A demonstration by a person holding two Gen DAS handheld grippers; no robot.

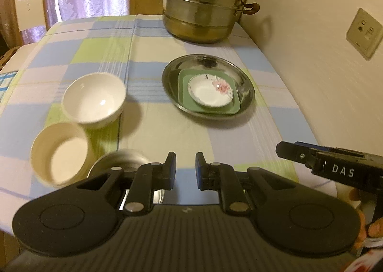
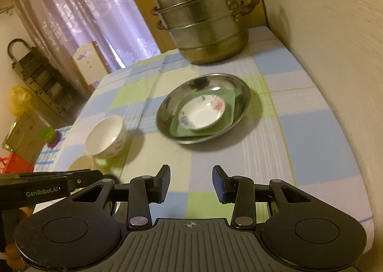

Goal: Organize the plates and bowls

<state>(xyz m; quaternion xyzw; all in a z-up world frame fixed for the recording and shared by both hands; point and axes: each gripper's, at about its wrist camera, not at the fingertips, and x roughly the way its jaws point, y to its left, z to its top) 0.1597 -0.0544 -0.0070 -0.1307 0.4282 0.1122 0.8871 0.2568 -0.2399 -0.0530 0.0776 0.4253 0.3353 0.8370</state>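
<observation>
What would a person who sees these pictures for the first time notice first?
Probably the tall steel steamer pot at the far end of the checked tablecloth. Next comes the nested stack in the middle: a flowered saucer on a green square plate inside a steel dish. To the left stands a white bowl, with a cream bowl nearer the camera.

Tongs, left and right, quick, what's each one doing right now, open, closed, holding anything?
Left tongs: open, holding nothing, above the tablecloth.
Right tongs: open wider, holding nothing.
</observation>
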